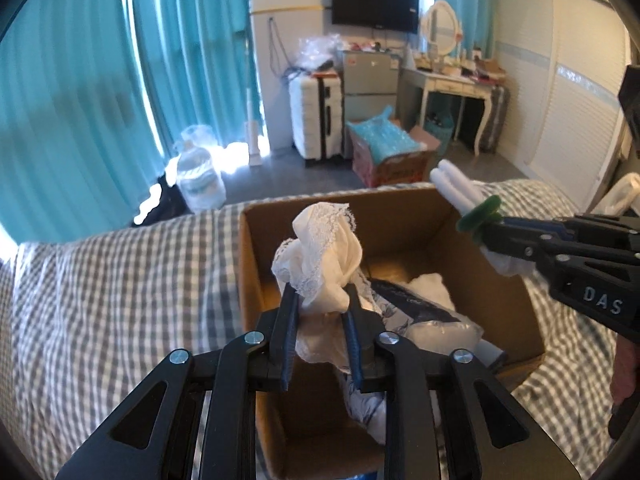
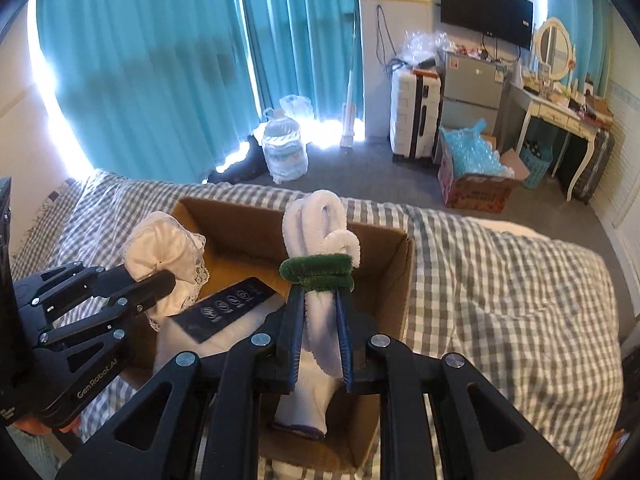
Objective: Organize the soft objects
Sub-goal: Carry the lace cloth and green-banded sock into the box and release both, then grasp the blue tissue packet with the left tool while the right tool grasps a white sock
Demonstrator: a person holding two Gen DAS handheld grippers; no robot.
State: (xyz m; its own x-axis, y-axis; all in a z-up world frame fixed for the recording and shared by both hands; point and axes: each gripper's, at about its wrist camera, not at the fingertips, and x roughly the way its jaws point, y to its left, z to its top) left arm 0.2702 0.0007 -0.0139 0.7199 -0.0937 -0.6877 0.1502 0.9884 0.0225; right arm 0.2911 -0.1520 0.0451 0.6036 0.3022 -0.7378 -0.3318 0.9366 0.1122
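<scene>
Left hand-held gripper pinches limp lace cloth; right hand-held gripper clamps soft banded towel roll mid-bundle, above cardboard box.

Cardboard box — near wall hidden behind both grippers.

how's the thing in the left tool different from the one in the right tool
The lace-trimmed cloth in the left tool is a loose, crumpled cream bundle. The white towel roll in the right tool is fluffy, looped and bound by a green band. Both are soft, clamped, and held above the cardboard box.
</scene>
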